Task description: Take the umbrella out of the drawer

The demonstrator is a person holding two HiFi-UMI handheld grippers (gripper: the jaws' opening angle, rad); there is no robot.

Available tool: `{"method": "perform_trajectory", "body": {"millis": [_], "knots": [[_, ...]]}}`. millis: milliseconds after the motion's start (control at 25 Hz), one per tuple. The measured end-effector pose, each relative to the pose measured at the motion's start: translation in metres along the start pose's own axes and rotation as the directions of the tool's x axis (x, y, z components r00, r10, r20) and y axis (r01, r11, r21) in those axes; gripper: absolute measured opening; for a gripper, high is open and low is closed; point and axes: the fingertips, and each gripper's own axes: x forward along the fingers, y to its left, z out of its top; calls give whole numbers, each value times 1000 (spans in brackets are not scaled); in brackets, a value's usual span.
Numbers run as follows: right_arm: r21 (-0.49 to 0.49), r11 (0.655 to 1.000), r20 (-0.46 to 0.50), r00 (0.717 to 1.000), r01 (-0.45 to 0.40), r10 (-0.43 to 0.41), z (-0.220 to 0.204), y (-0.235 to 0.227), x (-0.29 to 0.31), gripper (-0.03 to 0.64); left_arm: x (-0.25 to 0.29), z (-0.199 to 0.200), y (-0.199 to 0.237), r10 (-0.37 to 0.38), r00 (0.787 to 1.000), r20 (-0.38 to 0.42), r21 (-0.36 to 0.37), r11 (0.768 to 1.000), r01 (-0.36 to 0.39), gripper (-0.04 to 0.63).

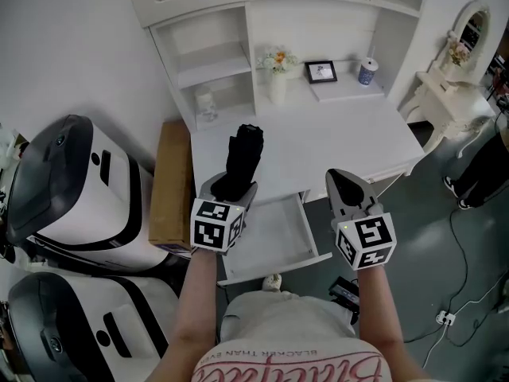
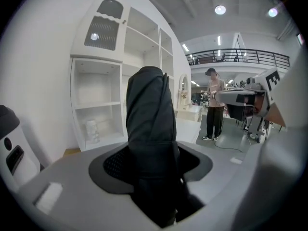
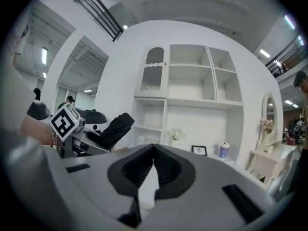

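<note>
My left tongs [image 2: 151, 163] are clamped on the lower end of a folded black fabric umbrella [image 2: 149, 114], with the jaws standing fairly wide around its bulk. The umbrella sticks up and forward out of the grip. It is held in the air over the front edge of the white tabletop [image 1: 334, 134], clear of the open white drawer [image 1: 274, 235] below. My right tongs [image 3: 153, 150] hang alongside, right of the drawer, closed tip to tip with nothing between them.

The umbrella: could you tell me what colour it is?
Black; the umbrella shows best in left gripper view.
</note>
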Motion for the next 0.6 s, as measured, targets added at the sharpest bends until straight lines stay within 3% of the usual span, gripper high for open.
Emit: {"method": "perform_trajectory", "body": {"millis": [280,600], "knots": [[-50,999,52,999,0,2,22,6,-1,8,-24,40,10,21,986,163,-16,1000,-19,262],[-21,1000,107,994,0,2,40,9,-5,8,-53,72,14,31,949,313,14,999,-37,262]]}}
